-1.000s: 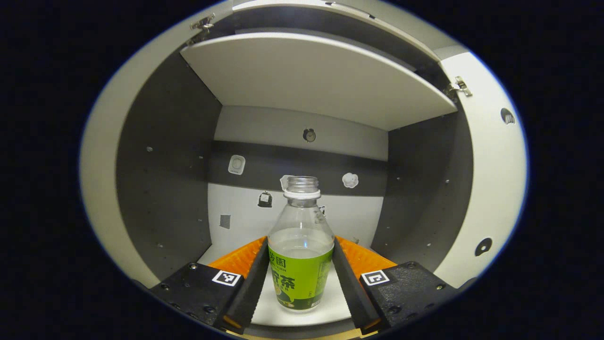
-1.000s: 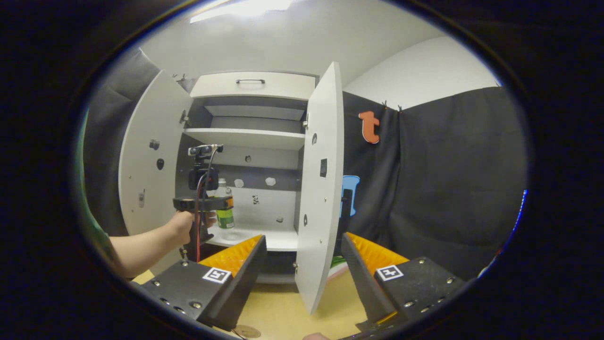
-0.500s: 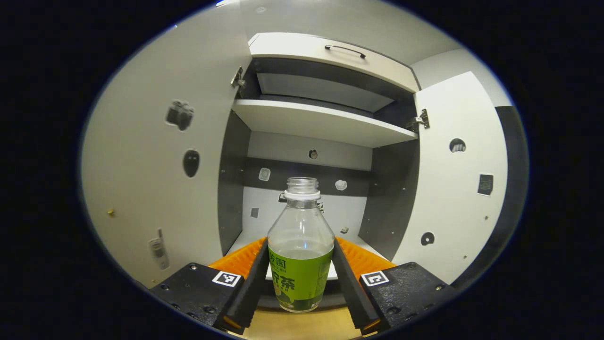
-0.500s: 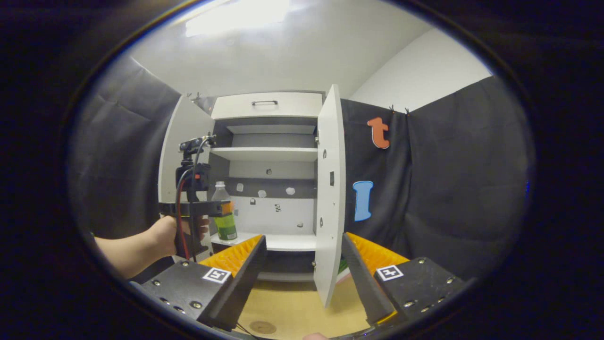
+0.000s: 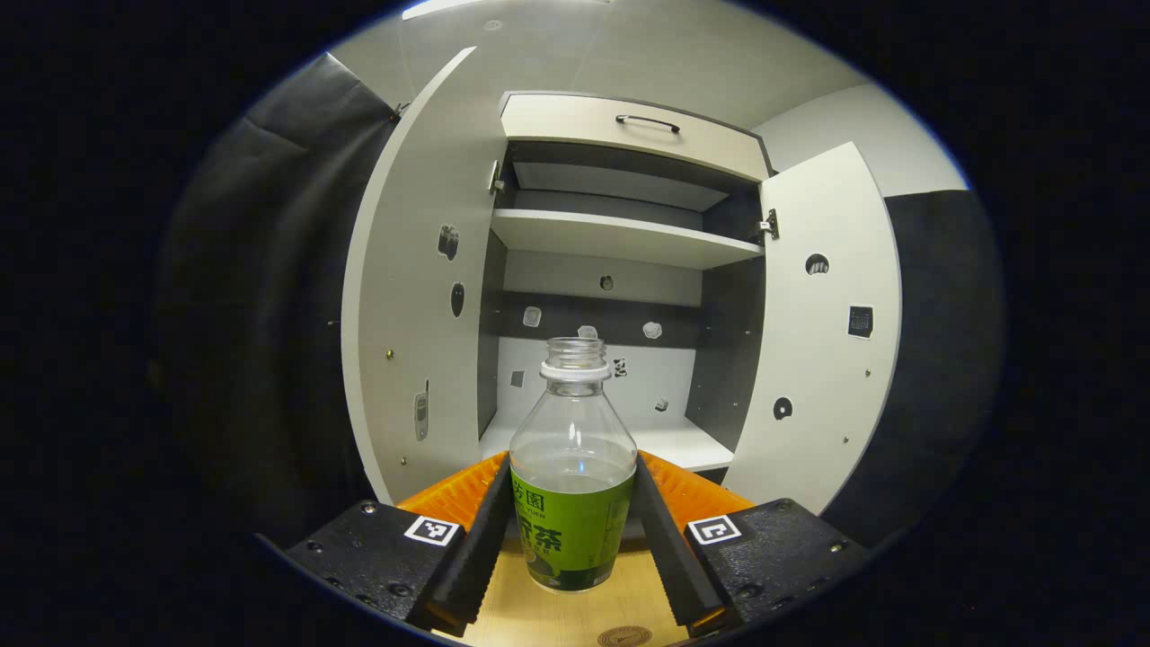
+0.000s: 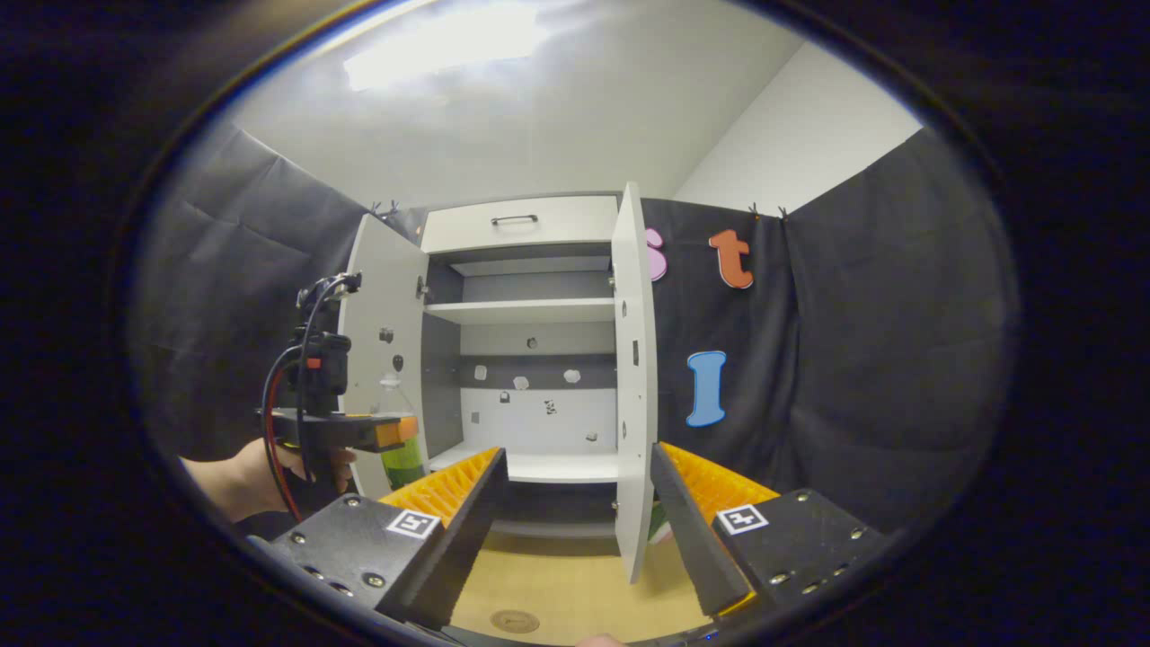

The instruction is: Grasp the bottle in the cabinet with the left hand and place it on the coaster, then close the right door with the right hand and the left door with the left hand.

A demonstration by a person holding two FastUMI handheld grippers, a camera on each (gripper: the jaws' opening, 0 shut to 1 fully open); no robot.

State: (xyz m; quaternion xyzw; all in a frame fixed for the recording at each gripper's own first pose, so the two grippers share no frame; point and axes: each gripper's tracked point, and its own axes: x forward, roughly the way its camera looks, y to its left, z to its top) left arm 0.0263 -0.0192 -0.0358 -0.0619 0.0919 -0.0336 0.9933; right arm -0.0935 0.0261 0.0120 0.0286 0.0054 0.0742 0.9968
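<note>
I have the bottle (image 5: 573, 467) upright between my left gripper (image 5: 572, 530) jaws, which press its labelled body on both sides; gripping low keeps the uncapped neck up and the liquid level. It hangs above the surface (image 5: 575, 615), out in front of the cabinet (image 5: 620, 243). The coaster (image 5: 624, 636) lies just below and a little right, so I judge a short descent is next. Both doors, left door (image 5: 413, 296) and right door (image 6: 633, 377), stand wide open, leaving clear room between them. My right gripper (image 6: 575, 512) waits with its jaws wide apart, holding nothing, near the right door's edge.
</note>
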